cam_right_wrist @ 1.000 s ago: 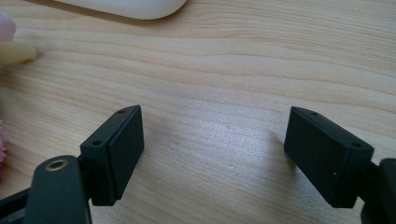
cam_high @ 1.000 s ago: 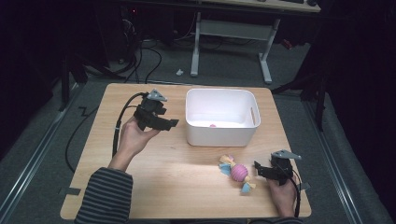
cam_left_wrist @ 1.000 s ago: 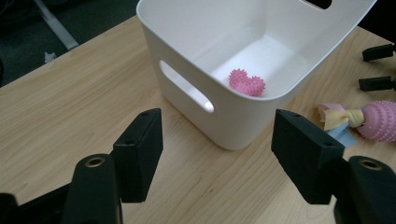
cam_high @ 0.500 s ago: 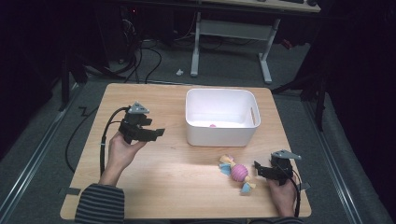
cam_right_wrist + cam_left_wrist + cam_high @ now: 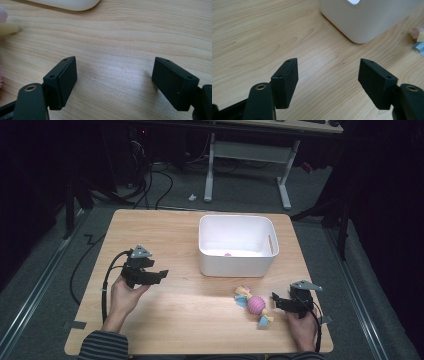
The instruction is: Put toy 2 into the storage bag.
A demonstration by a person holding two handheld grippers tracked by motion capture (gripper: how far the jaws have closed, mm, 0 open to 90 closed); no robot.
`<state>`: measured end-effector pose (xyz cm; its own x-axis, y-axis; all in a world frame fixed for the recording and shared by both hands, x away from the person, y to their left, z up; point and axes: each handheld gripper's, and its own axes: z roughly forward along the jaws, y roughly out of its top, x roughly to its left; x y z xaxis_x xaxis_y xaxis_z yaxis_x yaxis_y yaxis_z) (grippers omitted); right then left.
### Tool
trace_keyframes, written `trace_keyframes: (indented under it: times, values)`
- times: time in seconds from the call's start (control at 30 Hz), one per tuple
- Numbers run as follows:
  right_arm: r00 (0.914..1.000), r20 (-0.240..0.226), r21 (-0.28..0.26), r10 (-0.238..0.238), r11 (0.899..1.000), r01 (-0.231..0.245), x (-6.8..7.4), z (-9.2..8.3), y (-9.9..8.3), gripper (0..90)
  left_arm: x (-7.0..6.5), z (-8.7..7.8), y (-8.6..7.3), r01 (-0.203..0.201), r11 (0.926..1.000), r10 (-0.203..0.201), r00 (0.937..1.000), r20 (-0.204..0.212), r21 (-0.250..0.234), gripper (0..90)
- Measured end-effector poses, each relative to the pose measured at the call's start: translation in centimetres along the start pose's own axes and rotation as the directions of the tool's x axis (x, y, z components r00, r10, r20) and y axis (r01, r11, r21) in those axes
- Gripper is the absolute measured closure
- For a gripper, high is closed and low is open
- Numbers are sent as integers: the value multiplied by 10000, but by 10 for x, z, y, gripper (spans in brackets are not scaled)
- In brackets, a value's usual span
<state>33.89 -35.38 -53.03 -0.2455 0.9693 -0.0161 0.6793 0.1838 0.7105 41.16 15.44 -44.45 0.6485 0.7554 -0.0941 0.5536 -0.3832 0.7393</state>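
Observation:
A white bin (image 5: 235, 266) stands at the middle back of the wooden table, with a small pink item (image 5: 227, 254) inside it. In front of the bin lies a pink ball toy (image 5: 255, 305) with yellow and blue fabric ends. My left gripper (image 5: 159, 275) hovers over the table's left side, open and empty; its jaws (image 5: 328, 77) point toward the bin's corner (image 5: 362, 22). My right gripper (image 5: 278, 301) rests low at the front right, just right of the toy, open with bare wood between its jaws (image 5: 113, 80).
The table's front edge (image 5: 200, 352) runs close below both hands. Cables trail off the table's left side. A desk frame (image 5: 245, 155) stands on the floor beyond the table.
My left gripper has drawn back from beside the bin toward the front left of the table. The right gripper and the toy have stayed put.

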Motion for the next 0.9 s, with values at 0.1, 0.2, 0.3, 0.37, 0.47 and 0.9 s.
trace_keyframes:
  times: [0.1, 0.2, 0.3, 0.37, 0.47, 0.9]
  values:
    - [10000, 1, -1, -2, 10000, 2, 0, 0, 0, 203, 0, 5, -9, 68, 9999, -67, 9999, -96, 133, 331]
    - [10000, 1, -1, -1, 10000, 1, 0, 0, 0, 203, 1, 12, -20, 242, 9995, -239, 9996, -181, 190, 331]
    - [10000, 2, -1, -2, 10000, 2, 0, 0, 0, 203, 3, 17, -28, 345, 9990, -336, 9989, -331, 281, 331]
    - [10000, 0, 1, -1, 10000, 1, 0, 0, 0, 203, 4, 19, -33, 427, 9987, -416, 9984, -386, 262, 333]
    - [10000, 5, 0, 3, 10000, -3, 0, 0, 0, 204, 6, 23, -41, 673, 9977, -669, 9969, -421, 76, 333]
    - [10000, 5, 4, 10, 10000, -10, 0, 0, 0, 203, 4, 46, -61, 503, 9968, -447, 9951, -883, 617, 331]
